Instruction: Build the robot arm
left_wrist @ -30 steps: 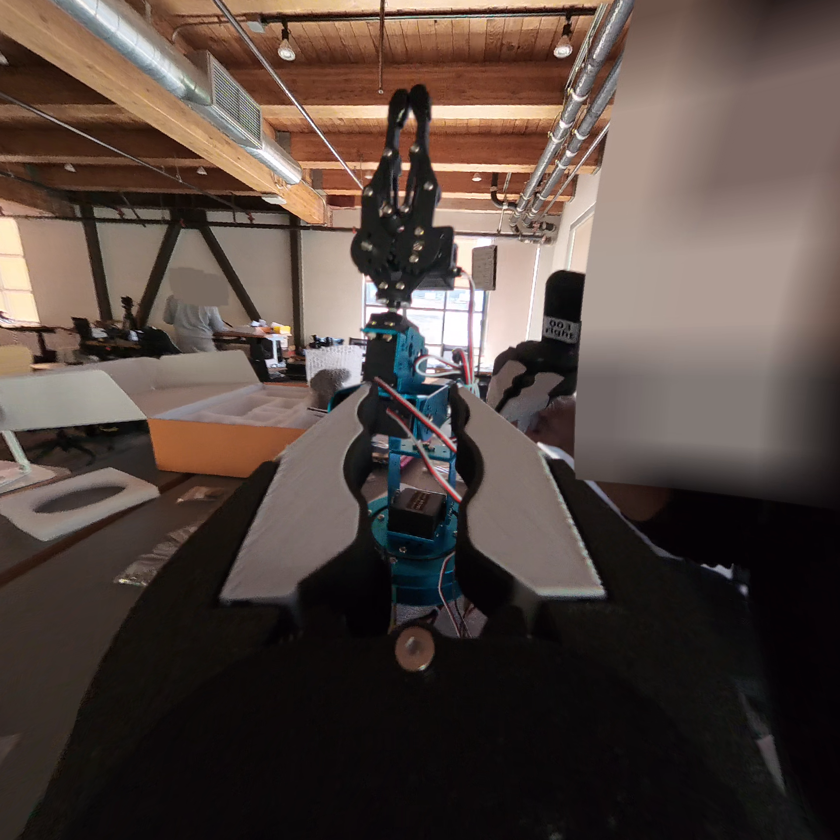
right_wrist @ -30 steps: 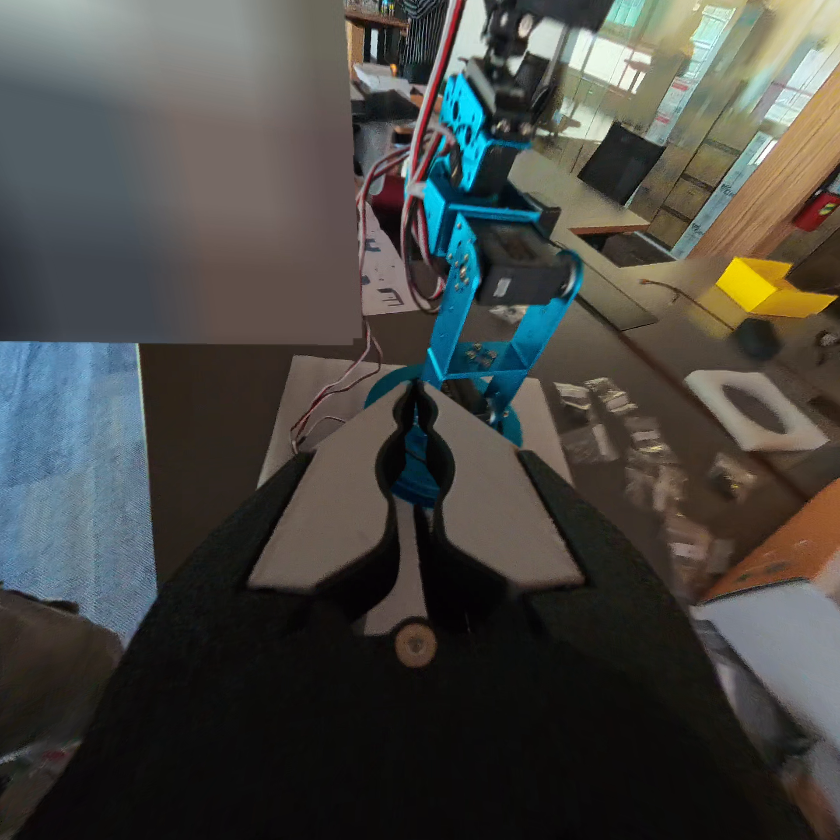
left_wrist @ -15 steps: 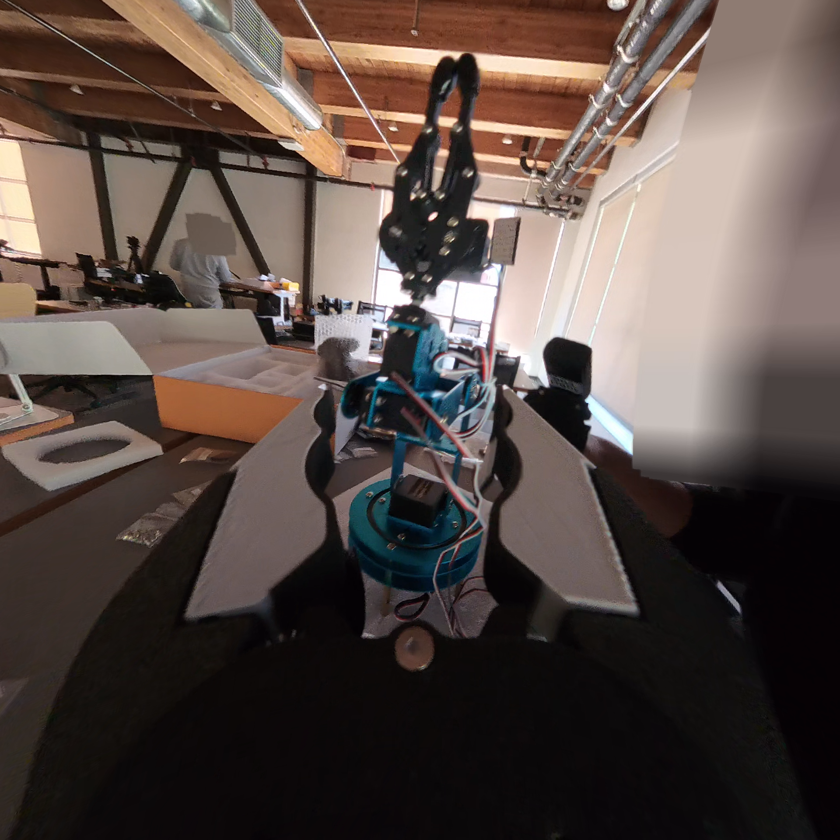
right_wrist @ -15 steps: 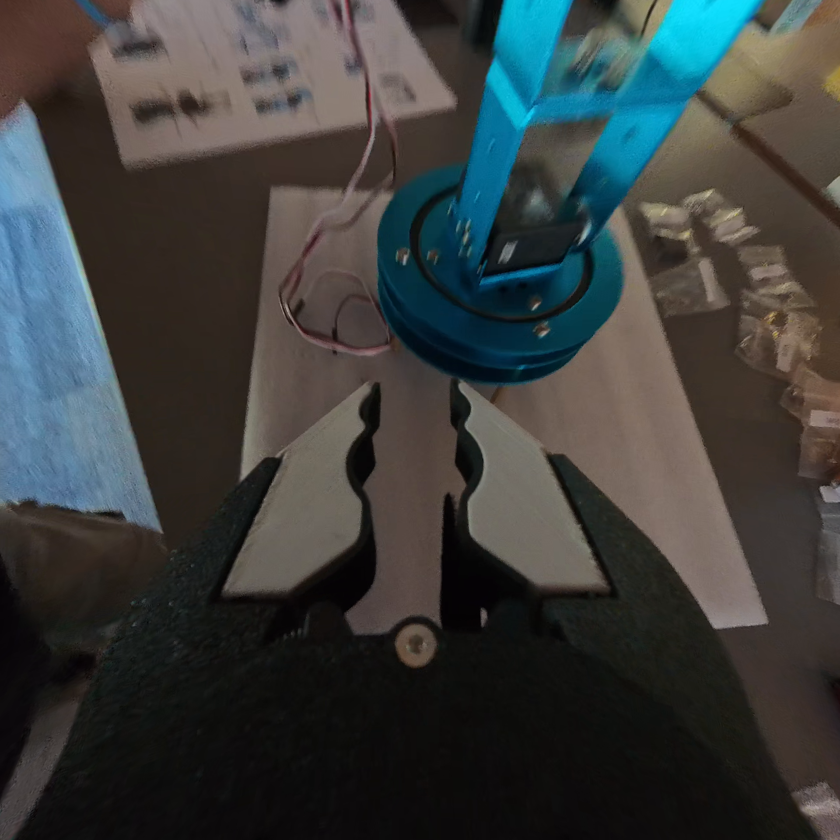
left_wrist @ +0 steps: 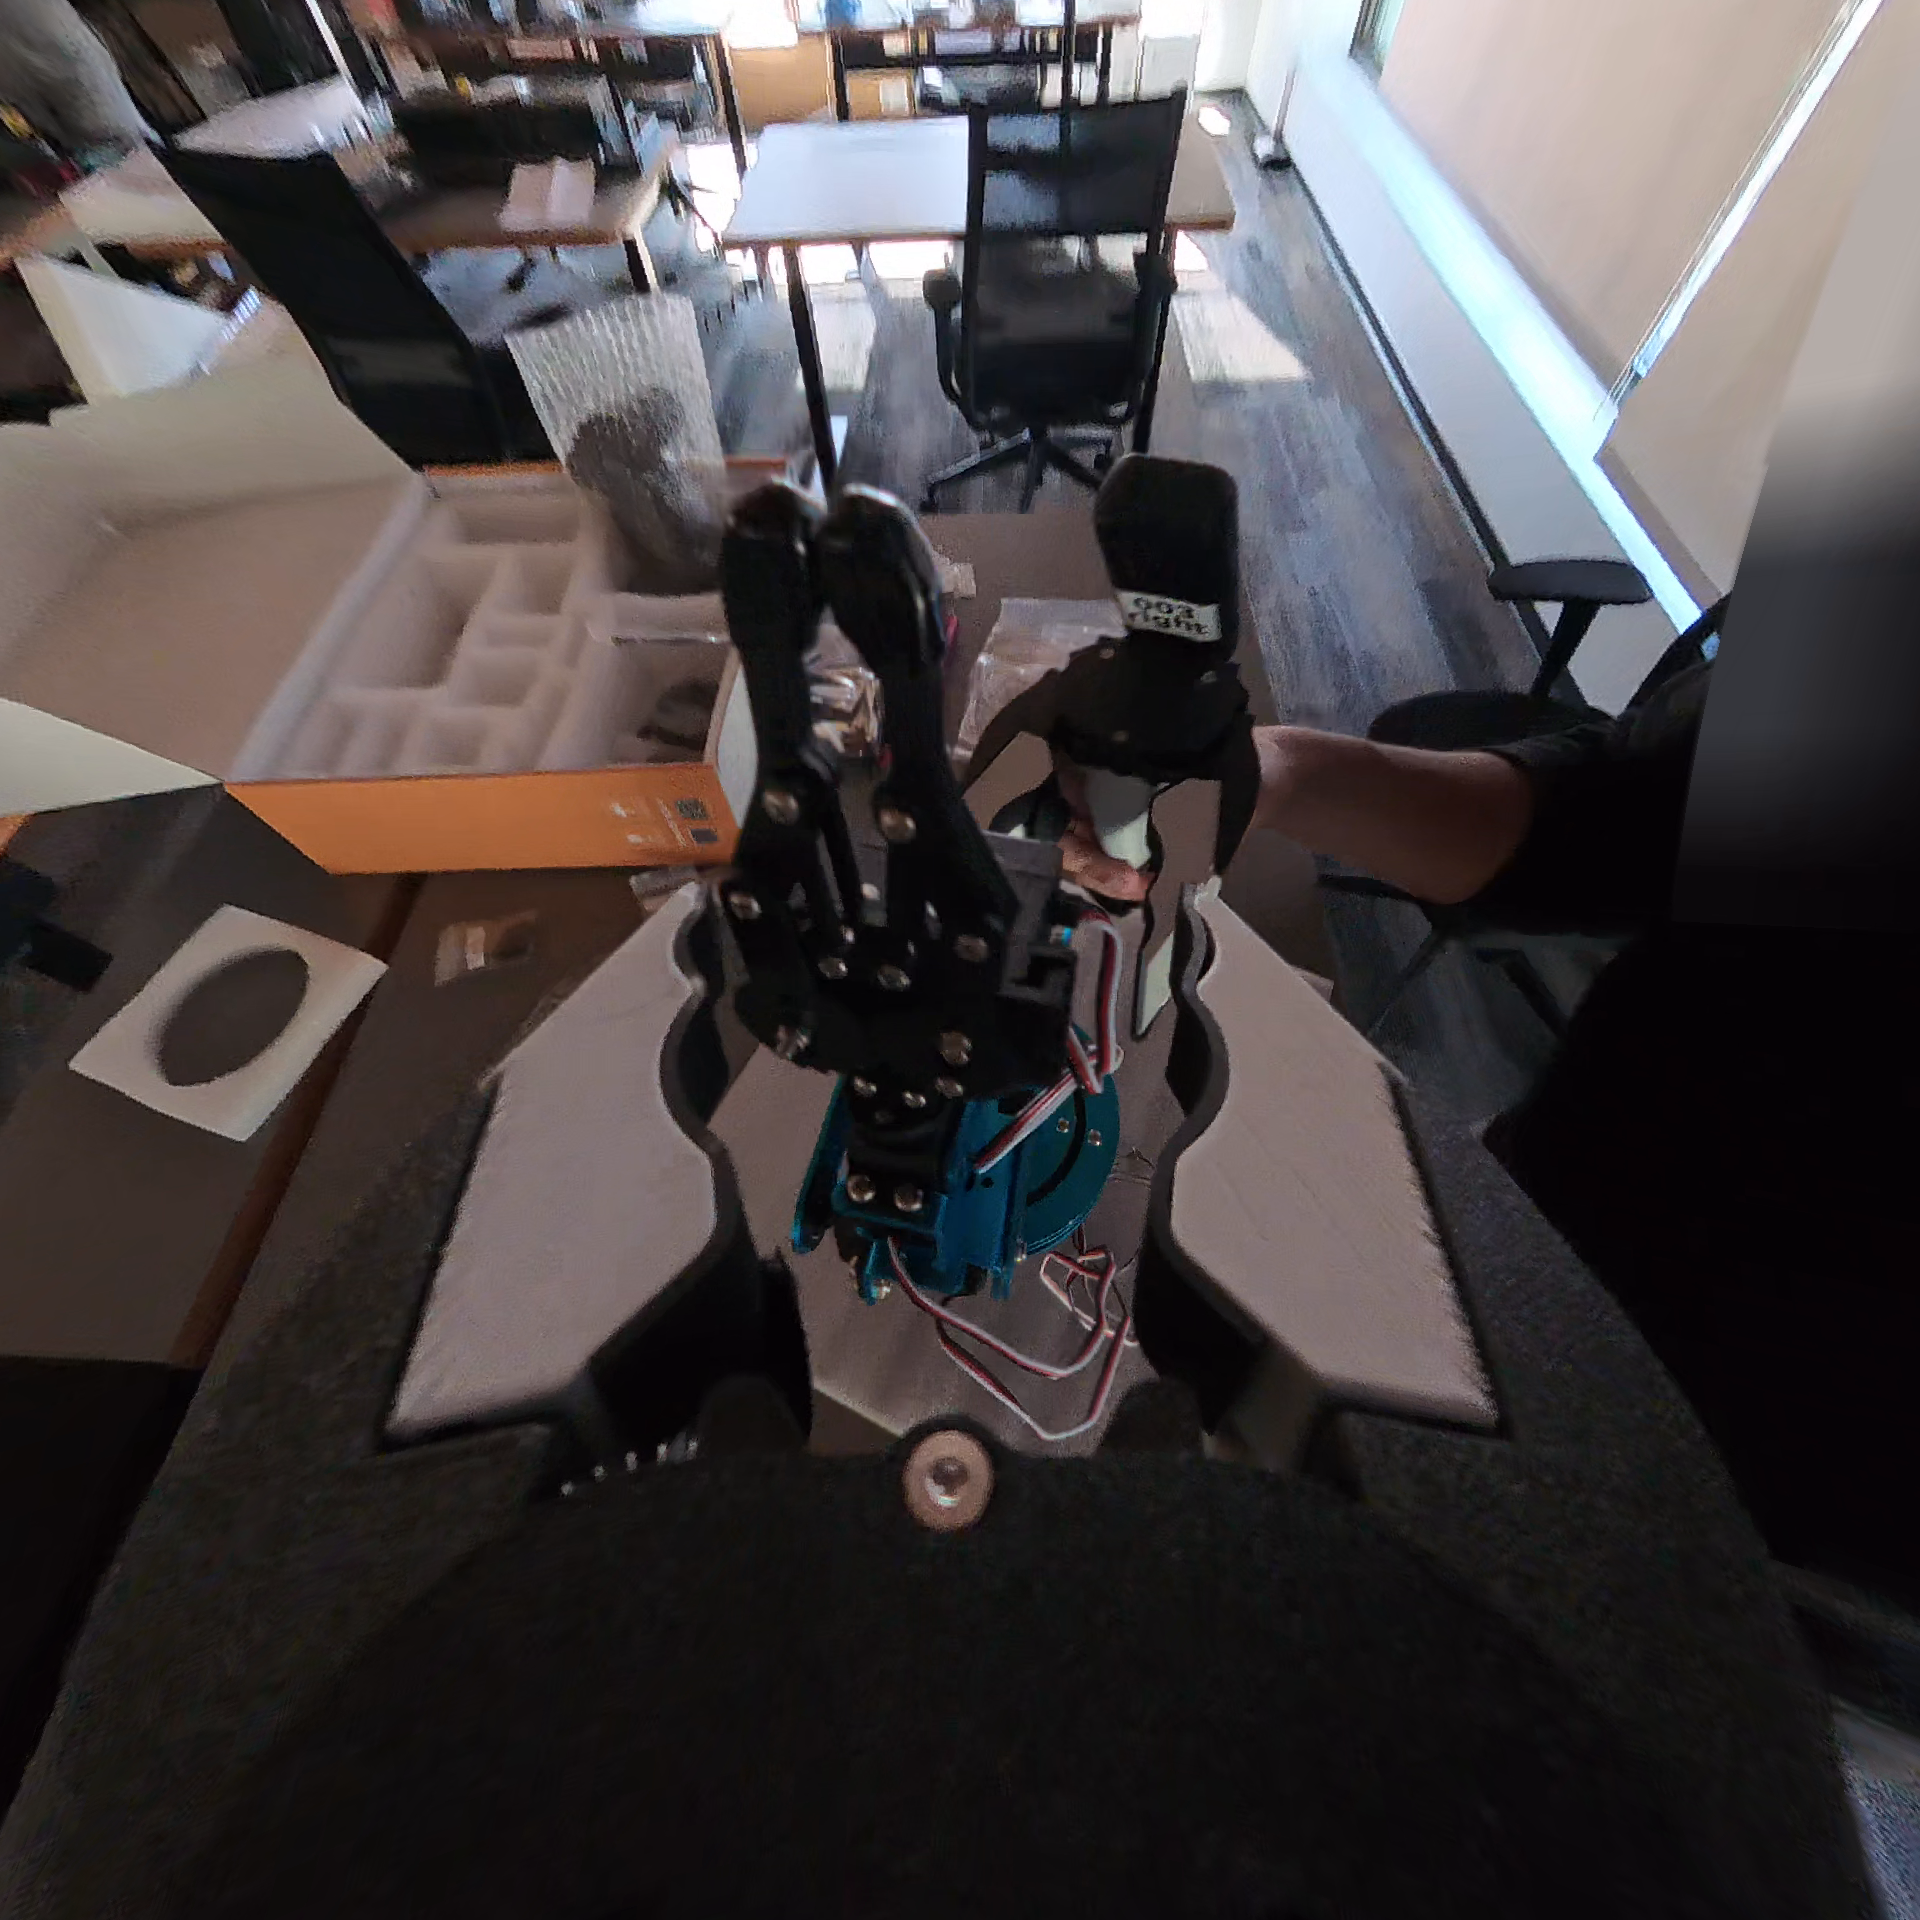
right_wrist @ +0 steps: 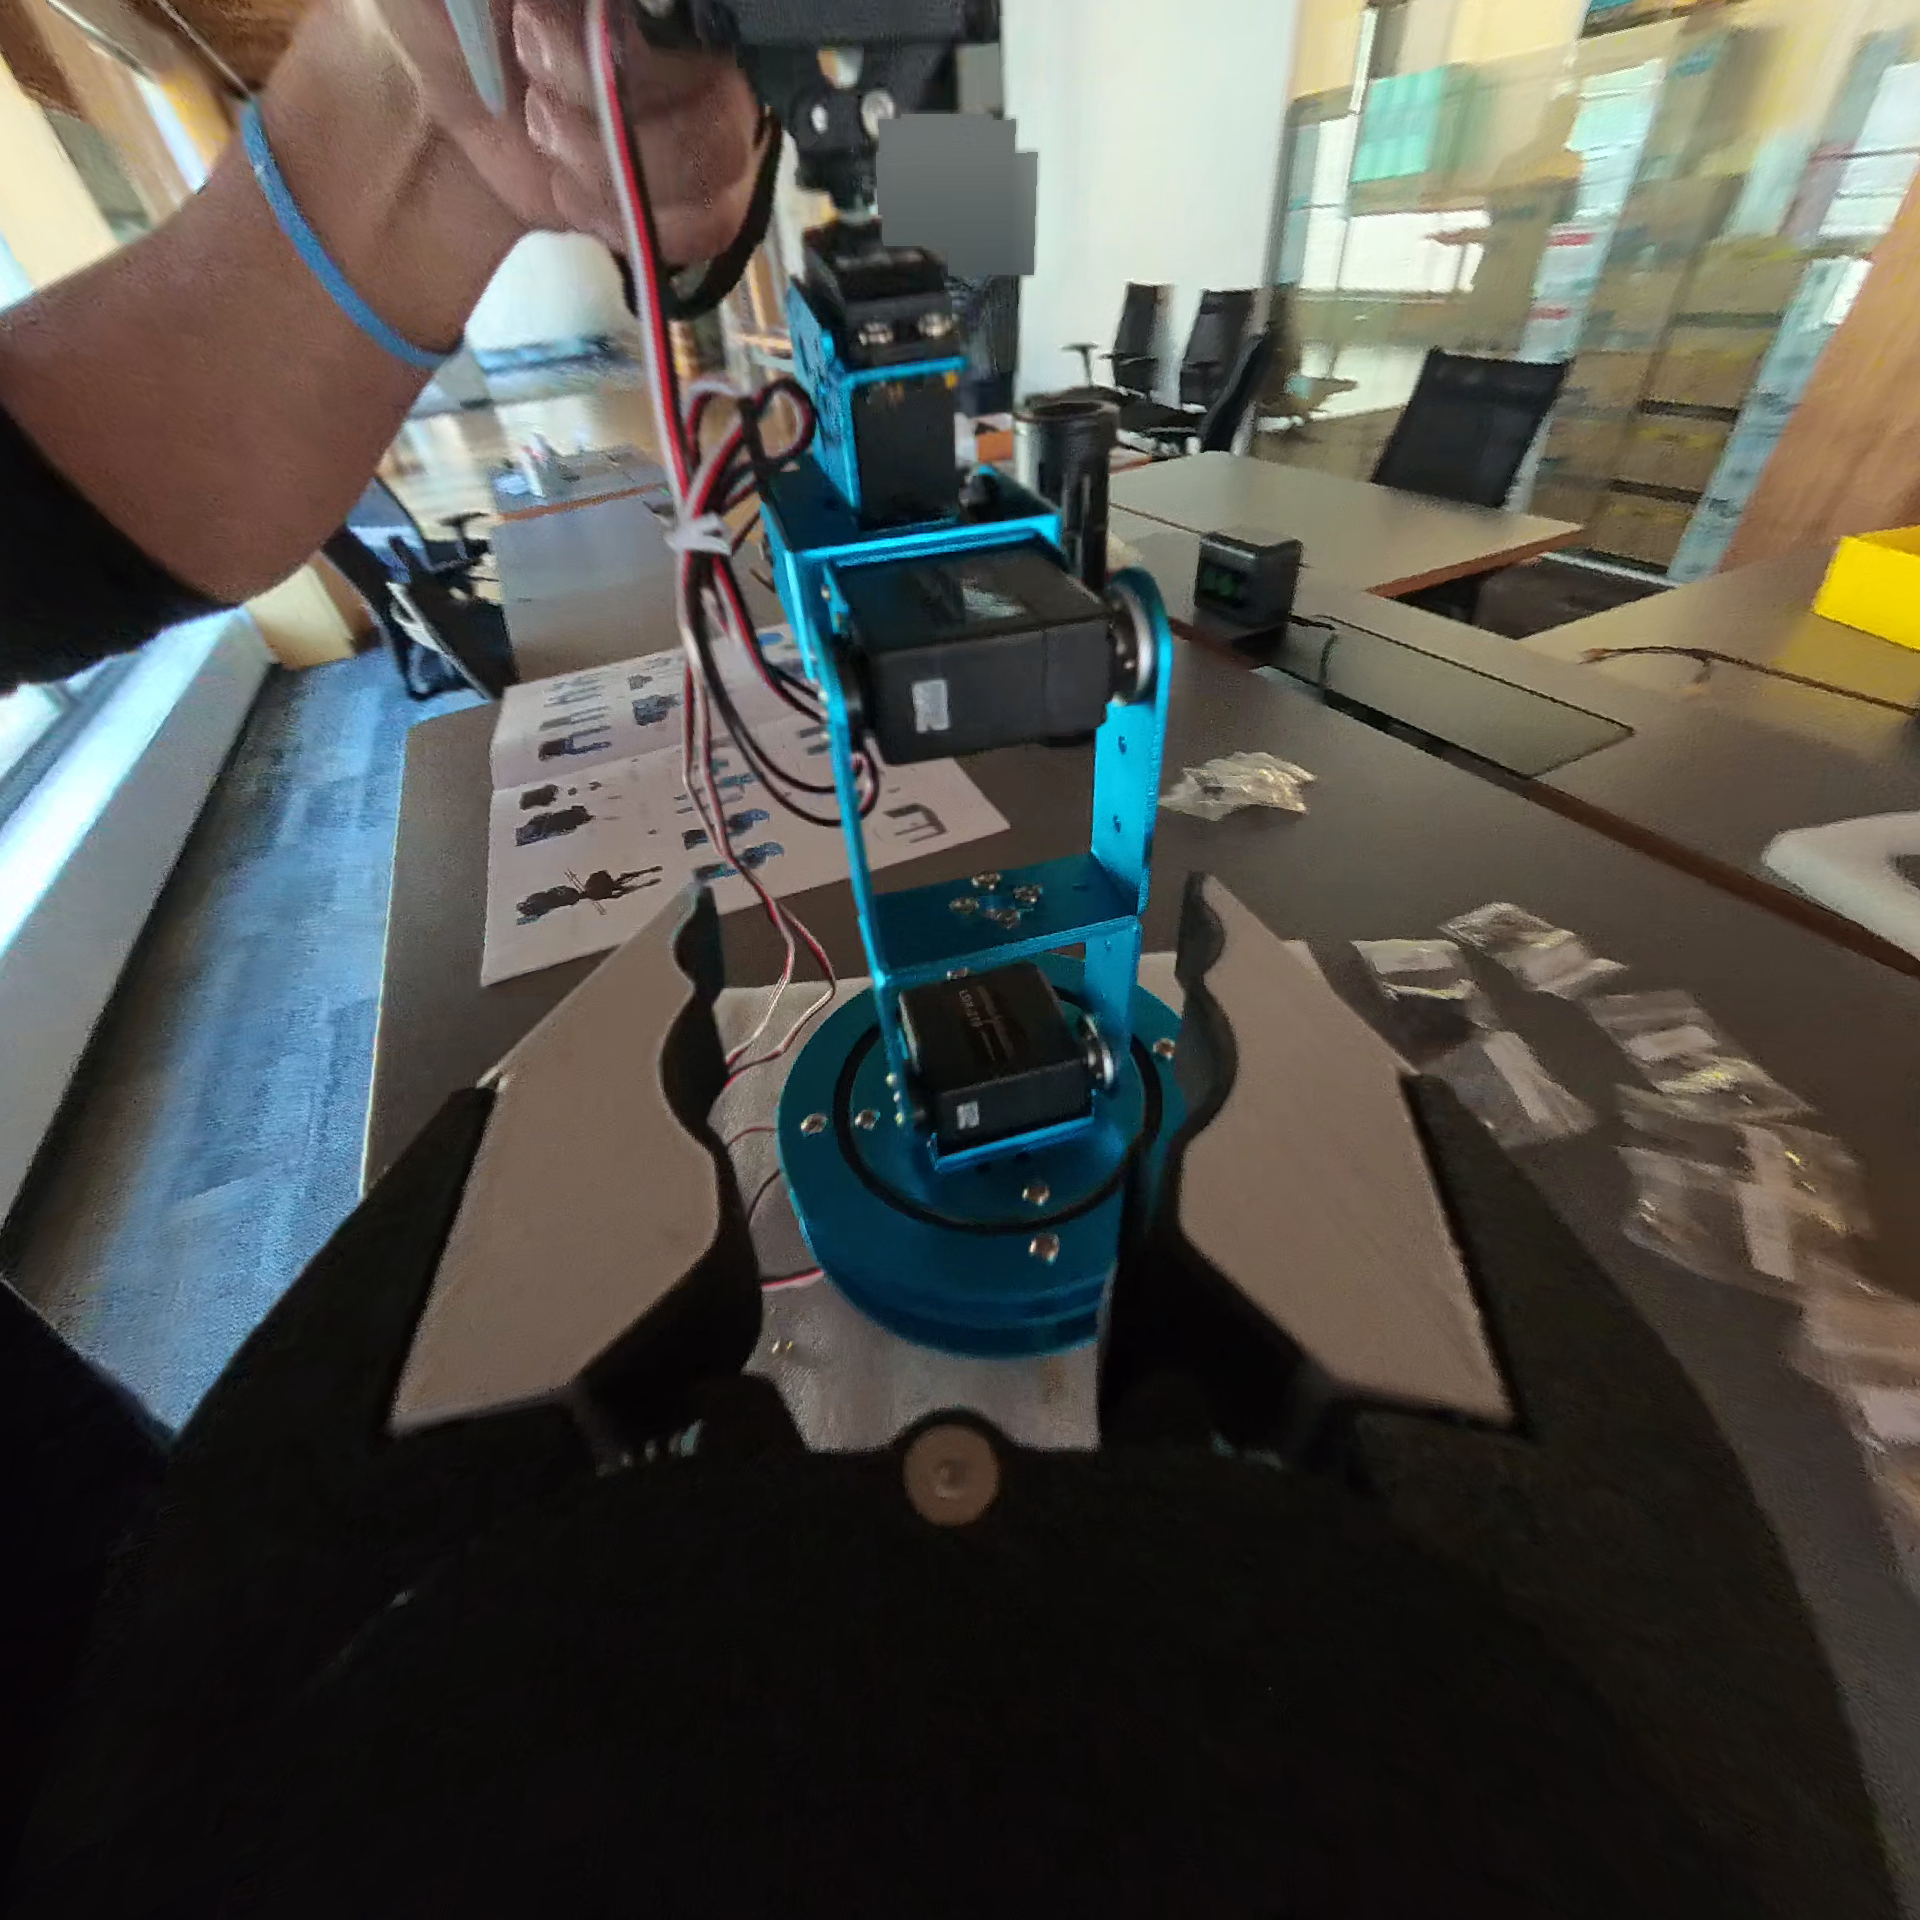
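Note:
A small blue robot arm with black servos stands on a round blue base on a white sheet. My right gripper is open and low, its fingers on either side of the base; I cannot tell if they touch it. My left gripper is open wide and looks down on the arm's shut black claw, which stands between its fingers. The blue base shows below the claw. The right gripper's black body, held in a hand, is beyond the arm.
An open orange box with white foam compartments lies at the back left beside a white foam piece with an oval hole. A printed picture sheet and several small plastic bags lie on the dark table. A hand with a blue wristband is high on the left. The gap from one gripper's tips to the other's is roughly 15 centimeters.
My left gripper rose, tilted down over the claw and opened wider. My right gripper went from nearly shut to open and dropped level with the base, which now sits between its fingers.

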Motion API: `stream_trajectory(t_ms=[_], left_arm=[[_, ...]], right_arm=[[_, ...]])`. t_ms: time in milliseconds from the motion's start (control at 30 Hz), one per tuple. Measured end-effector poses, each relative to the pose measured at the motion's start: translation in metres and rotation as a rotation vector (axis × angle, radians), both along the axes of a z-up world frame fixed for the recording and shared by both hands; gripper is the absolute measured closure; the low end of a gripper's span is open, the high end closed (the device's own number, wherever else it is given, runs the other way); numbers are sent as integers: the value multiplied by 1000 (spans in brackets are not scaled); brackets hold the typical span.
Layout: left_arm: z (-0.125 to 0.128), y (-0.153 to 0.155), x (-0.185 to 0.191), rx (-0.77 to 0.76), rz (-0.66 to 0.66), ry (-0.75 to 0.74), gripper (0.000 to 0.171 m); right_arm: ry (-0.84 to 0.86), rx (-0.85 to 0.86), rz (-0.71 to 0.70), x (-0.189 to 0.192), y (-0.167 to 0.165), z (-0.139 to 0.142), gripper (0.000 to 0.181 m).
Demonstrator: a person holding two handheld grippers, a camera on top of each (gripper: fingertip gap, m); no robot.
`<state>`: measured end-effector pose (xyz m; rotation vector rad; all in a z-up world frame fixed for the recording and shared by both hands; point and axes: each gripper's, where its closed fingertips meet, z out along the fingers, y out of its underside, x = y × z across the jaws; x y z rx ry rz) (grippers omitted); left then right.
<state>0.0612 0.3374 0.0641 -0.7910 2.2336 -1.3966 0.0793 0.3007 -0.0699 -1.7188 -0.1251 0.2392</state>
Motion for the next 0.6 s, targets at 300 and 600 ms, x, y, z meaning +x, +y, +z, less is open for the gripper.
stream_trajectory(t_ms=[300, 600], left_arm=[[-2, -7, 9, 74, -78, 72, 116], [2, 5, 10, -33, -151, 46, 122]], right_arm=[[-23, 36, 136, -3, 31, -5, 116], [28, 54, 178, 0, 34, -5, 116]])
